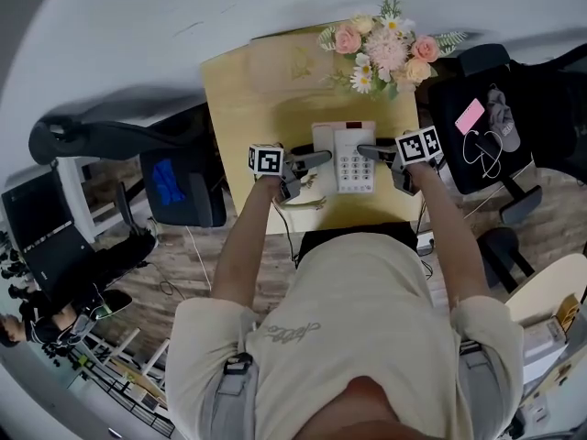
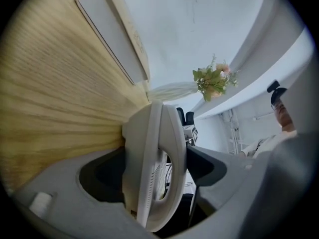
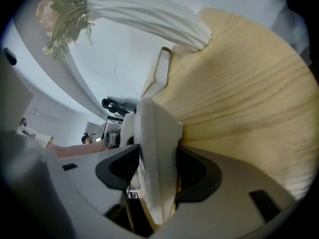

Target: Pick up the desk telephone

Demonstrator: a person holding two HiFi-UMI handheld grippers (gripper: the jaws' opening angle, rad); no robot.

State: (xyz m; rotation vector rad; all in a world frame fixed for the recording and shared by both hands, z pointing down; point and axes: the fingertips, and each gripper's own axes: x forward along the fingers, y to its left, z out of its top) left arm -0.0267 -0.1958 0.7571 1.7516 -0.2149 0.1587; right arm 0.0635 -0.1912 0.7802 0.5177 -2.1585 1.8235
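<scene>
The white desk telephone (image 1: pixel 353 159), with its handset on the left and keypad in the middle, rests flat on the pale wooden desk (image 1: pixel 243 99). My left gripper (image 1: pixel 319 159) reaches in from the left, and my right gripper (image 1: pixel 369 151) from the right. In the left gripper view the telephone's edge (image 2: pixel 159 148) stands between the jaws of the left gripper (image 2: pixel 154 169), which are spread wide. The right gripper (image 3: pixel 157 172) likewise straddles the telephone's other side (image 3: pixel 158 143) with wide jaws. I cannot see either pair of pads pressing on it.
A bouquet of pink and white flowers (image 1: pixel 390 49) lies at the desk's far right corner. A flat tan board (image 1: pixel 293 62) rests behind the telephone. The cord (image 1: pixel 303 200) coils near the front edge. Office chairs stand left (image 1: pixel 179 186) and right (image 1: pixel 477 126).
</scene>
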